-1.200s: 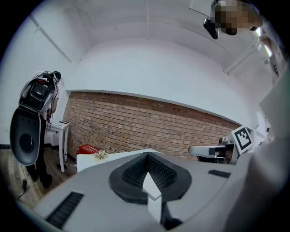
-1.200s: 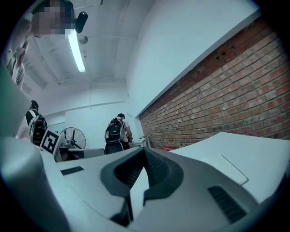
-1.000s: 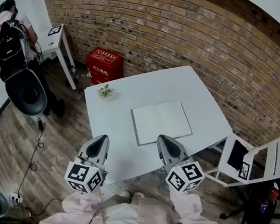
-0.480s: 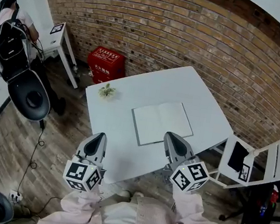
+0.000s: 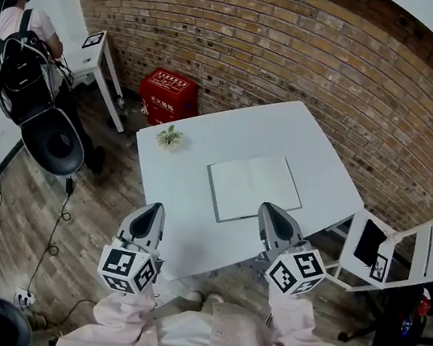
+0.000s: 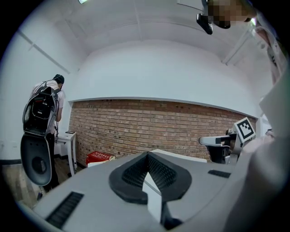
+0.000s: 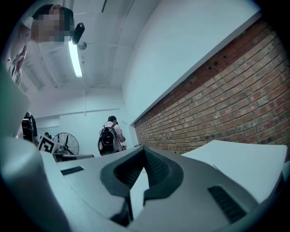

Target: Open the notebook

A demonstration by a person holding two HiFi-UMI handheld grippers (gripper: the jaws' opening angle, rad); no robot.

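Note:
A white notebook (image 5: 253, 187) lies open and flat on the white table (image 5: 183, 228), both pages showing. My right gripper (image 5: 269, 209) hovers at the table's near edge, just in front of the notebook's near right corner, with its jaws shut and empty (image 7: 144, 152). My left gripper (image 5: 154, 209) hangs over the near left corner of the table, well left of the notebook. It is also shut with nothing in it (image 6: 147, 156). Neither gripper touches the notebook.
A small potted plant (image 5: 169, 136) stands at the table's far left corner. On the floor are a red box (image 5: 168, 97) by the brick wall, a white side table (image 5: 104, 61), a black chair (image 5: 54, 142), a person with a backpack (image 5: 19, 55) and a white rack (image 5: 395, 253) at the right.
The head view has drifted slightly. The notebook stays open and flat, and both grippers hold their places, still shut.

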